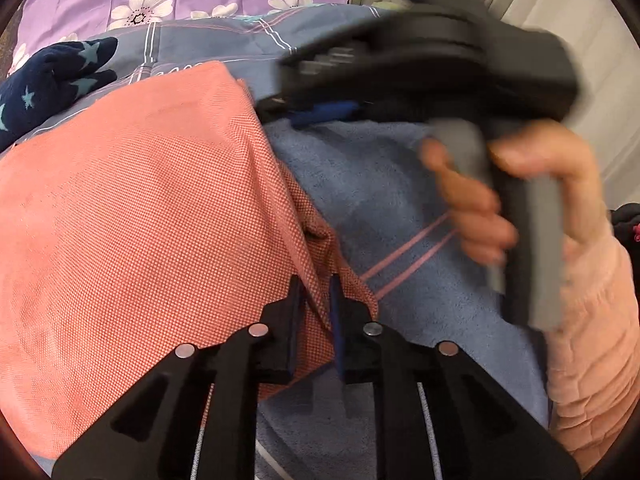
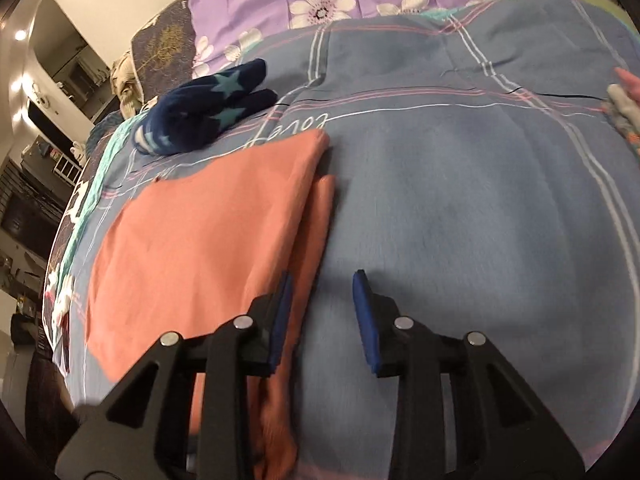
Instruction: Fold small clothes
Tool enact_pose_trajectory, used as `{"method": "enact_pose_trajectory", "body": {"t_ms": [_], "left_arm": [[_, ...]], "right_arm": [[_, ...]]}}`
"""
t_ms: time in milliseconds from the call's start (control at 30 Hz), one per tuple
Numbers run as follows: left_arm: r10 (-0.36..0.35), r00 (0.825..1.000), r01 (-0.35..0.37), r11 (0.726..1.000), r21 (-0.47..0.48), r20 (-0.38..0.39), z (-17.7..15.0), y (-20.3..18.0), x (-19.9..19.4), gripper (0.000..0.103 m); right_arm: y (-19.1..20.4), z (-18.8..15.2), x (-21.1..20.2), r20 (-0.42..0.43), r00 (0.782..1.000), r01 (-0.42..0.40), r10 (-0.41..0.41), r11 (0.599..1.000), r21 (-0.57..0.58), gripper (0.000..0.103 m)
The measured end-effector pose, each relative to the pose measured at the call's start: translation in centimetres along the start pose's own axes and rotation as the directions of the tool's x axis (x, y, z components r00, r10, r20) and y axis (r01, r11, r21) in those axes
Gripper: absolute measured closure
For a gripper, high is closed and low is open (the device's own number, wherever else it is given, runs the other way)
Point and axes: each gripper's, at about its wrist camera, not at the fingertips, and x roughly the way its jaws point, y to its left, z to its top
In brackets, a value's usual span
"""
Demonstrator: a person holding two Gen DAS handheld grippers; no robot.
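A salmon garment [image 2: 208,248] lies flat on the blue bed cover [image 2: 460,200]. The left gripper [image 1: 316,312] pinches its edge; the right gripper [image 2: 320,312], fingers spread, hovers beside it.

Left gripper [image 1: 316,312] nearly closed, blue-padded fingers [image 1: 335,320] pinching a fold of coral garment [image 1: 132,208]. Right gripper [image 2: 320,308] spread wide, nothing between the pads [image 2: 364,312]. Right hand [image 1: 520,192] wrapped round the grey handle, pink sleeve at the wrist; badly blurred, so grip detail perhaps unreliable.
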Motion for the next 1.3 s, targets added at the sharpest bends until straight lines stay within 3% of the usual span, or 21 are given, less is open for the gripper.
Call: {"method": "enact_pose_trajectory", "body": {"t_ms": [167, 233, 400, 500, 633, 700, 733, 800, 867, 933, 967, 1000, 1033, 1067, 1100, 1167, 1300], "left_arm": [[-0.007, 1.000, 0.007, 0.999, 0.035, -0.004, -0.2, -0.6, 0.1, 0.089], [-0.002, 1.000, 0.003, 0.997, 0.075, -0.002, -0.4, -1.4, 0.2, 0.089], [0.060, 0.998, -0.065, 0.973, 0.223, 0.030, -1.2, -3.9, 0.5, 0.094], [0.068, 0.997, -0.074, 0.965, 0.253, 0.032, -1.5, -4.6, 0.9, 0.095], [0.041, 0.998, -0.049, 0.968, 0.246, 0.036, -1.7, -4.3, 0.6, 0.094], [0.017, 0.999, -0.026, 0.971, 0.238, 0.041, -1.6, -4.1, 0.4, 0.085], [-0.008, 0.999, -0.002, 0.972, 0.236, 0.041, -1.7, -4.2, 0.3, 0.081], [-0.042, 0.998, 0.032, 0.970, 0.242, 0.040, -1.4, -4.2, 0.5, 0.063], [-0.043, 0.998, 0.029, 0.962, 0.272, 0.044, -1.8, -4.6, 0.6, 0.058], [-0.063, 0.997, 0.048, 0.957, 0.287, 0.041, -1.9, -5.1, 0.6, 0.058], [-0.105, 0.994, 0.092, 0.956, 0.280, 0.031, -2.1, -5.1, 0.3, 0.058], [-0.127, 0.991, 0.115, 0.955, 0.273, 0.027, -2.1, -5.1, 0.0, 0.058], [-0.145, 0.989, 0.134, 0.955, 0.265, 0.025, -2.2, -4.9, -0.3, 0.058], [-0.174, 0.984, 0.163, 0.954, 0.251, 0.024, -2.4, -4.7, -0.8, 0.058], [-0.202, 0.979, 0.193, 0.953, 0.233, 0.019, -2.6, -4.3, -1.2, 0.058], [-0.224, 0.974, 0.214, 0.956, 0.199, 0.026, -3.4, -3.2, -2.4, 0.058], [-0.137, 0.987, 0.125, 0.984, 0.128, 0.087, -5.9, 0.7, -5.6, 0.056]], "right_arm": [[-0.6, 1.7, 1.9, 0.056, 0.995, -0.087, 0.084, 0.995, 0.052, 0.068], [-0.3, 2.0, 2.1, 0.067, 0.994, -0.084, 0.082, 0.996, 0.032, 0.100], [-0.6, 3.0, 0.4, 0.200, 0.969, -0.160, 0.146, 0.986, 0.052, 0.100], [-1.4, 3.1, 2.5, 0.186, 0.981, -0.059, 0.049, 0.997, 0.053, 0.101], [-2.9, 2.8, 2.3, 0.202, 0.975, -0.112, 0.087, 0.987, 0.113, 0.099], [-3.3, 2.3, 0.5, 0.266, 0.964, -0.037, 0.002, 0.991, 0.126, 0.094], [-3.3, 1.9, -0.2, 0.278, 0.961, -0.040, 0.003, 0.991, 0.126, 0.094], [-2.9, 1.3, -1.5, 0.272, 0.956, -0.137, 0.108, 0.986, 0.089, 0.094], [-0.8, 0.7, -2.0, 0.199, 0.946, -0.254, 0.256, 0.966, -0.036, 0.094], [1.2, -0.1, -1.2, 0.085, 0.943, -0.308, 0.323, 0.939, -0.150, 0.082], [1.9, -0.5, -0.5, 0.061, 0.957, -0.268, 0.283, 0.945, -0.190, 0.070], [2.3, -0.8, 1.0, 0.056, 0.986, -0.143, 0.159, 0.966, -0.217, 0.071], [2.2, -1.0, 2.2, 0.046, 0.994, -0.084, 0.097, 0.970, -0.228, 0.080], [1.8, -1.1, 2.7, 0.051, 0.995, -0.071, 0.084, 0.972, -0.223, 0.088], [1.3, -0.8, 2.4, 0.056, 0.991, -0.106, 0.118, 0.976, -0.191, 0.092], [0.1, -0.5, 1.9, 0.081, 0.991, -0.094, 0.106, 0.986, -0.141, 0.103], [-1.3, -0.9, 2.0, 0.074, 0.983, -0.161, 0.167, 0.984, -0.074, 0.103]]}}
